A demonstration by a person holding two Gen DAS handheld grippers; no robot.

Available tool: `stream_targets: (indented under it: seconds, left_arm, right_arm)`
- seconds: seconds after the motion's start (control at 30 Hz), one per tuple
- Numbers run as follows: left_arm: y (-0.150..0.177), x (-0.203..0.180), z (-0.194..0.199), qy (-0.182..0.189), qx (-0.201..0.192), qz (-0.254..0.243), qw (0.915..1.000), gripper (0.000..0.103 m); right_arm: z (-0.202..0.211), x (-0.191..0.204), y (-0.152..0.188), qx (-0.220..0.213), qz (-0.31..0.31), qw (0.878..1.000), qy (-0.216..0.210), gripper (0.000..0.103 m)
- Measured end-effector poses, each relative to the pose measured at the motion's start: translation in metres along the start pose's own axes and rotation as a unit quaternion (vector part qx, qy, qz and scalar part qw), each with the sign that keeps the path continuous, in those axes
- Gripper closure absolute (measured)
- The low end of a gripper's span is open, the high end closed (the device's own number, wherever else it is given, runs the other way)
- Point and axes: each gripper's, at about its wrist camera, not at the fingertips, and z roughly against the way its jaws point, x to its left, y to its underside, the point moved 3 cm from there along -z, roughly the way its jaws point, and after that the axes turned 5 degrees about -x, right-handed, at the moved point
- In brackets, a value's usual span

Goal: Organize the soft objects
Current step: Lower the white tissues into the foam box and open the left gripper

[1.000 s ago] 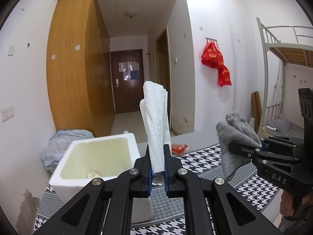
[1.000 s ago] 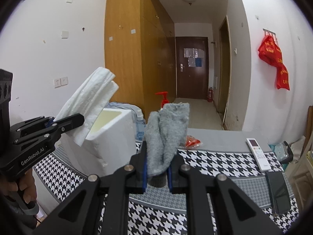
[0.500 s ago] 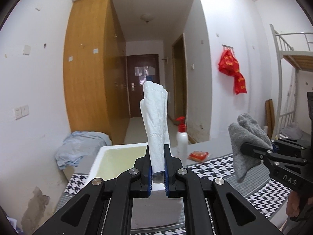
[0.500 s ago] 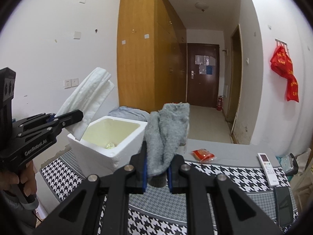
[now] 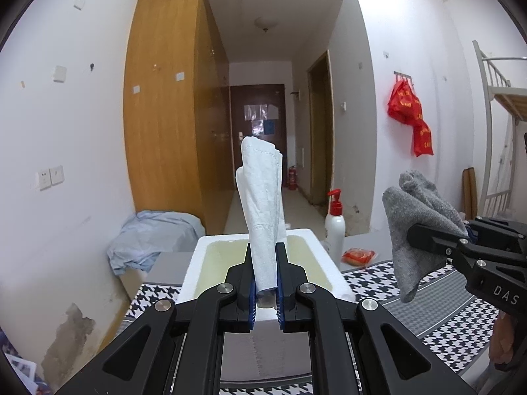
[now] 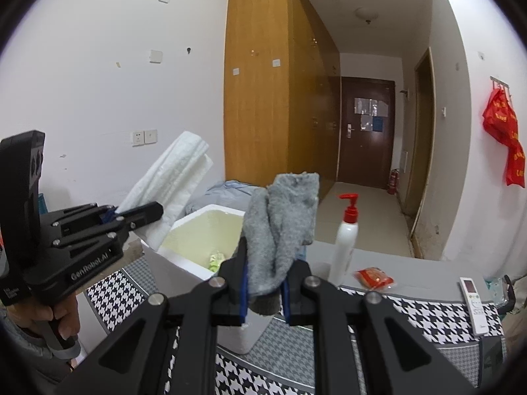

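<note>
Left gripper (image 5: 265, 283) clamped on folded white cloth (image 5: 262, 204) — upright above the foam box (image 5: 332, 273) rim, right gripper (image 6: 263, 288) clamped on rumpled grey towel (image 6: 283, 223), box open-topped on houndstooth table (image 6: 411, 312), pump bottle (image 6: 346, 240) just beside.

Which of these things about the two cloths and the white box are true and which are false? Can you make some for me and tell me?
1. The left gripper pinches a folded white cloth. True.
2. The right gripper holds a red sock. False: it is shut on a fuzzy grey cloth.
3. The white foam box has its lid on. False: it is open on top, and its pale yellow inside shows.
4. A white pump bottle with a red top stands on the table near the box. True.
5. The white cloth already lies inside the box. False: it is held up above the table.
</note>
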Motion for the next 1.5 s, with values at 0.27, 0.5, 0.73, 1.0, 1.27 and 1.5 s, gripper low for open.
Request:
stream_targets:
  seconds: [0.27, 0.5, 0.73, 1.0, 1.27, 1.5]
  left_arm:
    - [0.003, 0.009, -0.016, -0.006, 0.021, 0.003, 0.9997, 0.093]
    - [0.009, 0.014, -0.038, -0.008, 0.043, 0.002, 0.9990, 0.093]
    - [0.014, 0.023, -0.060, -0.008, 0.068, 0.012, 0.9976, 0.093]
    - [0.019, 0.030, -0.079, -0.003, 0.089, 0.018, 0.9959, 0.093]
    - [0.018, 0.037, -0.069, -0.023, 0.063, 0.013, 0.9977, 0.020]
    - [0.012, 0.048, -0.054, -0.031, 0.036, 0.026, 0.9985, 0.001]
  right_arm:
    - [-0.013, 0.007, -0.002, 0.010, -0.002, 1.000, -0.012, 0.084]
    - [-0.028, 0.003, 0.002, 0.027, 0.002, 1.000, -0.007, 0.084]
    - [-0.039, 0.007, 0.002, 0.039, 0.001, 0.999, -0.001, 0.084]
    - [-0.048, 0.011, 0.001, 0.049, 0.005, 0.999, 0.009, 0.084]
    - [-0.051, 0.015, -0.002, 0.053, 0.006, 0.998, 0.020, 0.084]
    - [-0.051, 0.019, -0.006, 0.048, 0.005, 0.999, 0.020, 0.084]
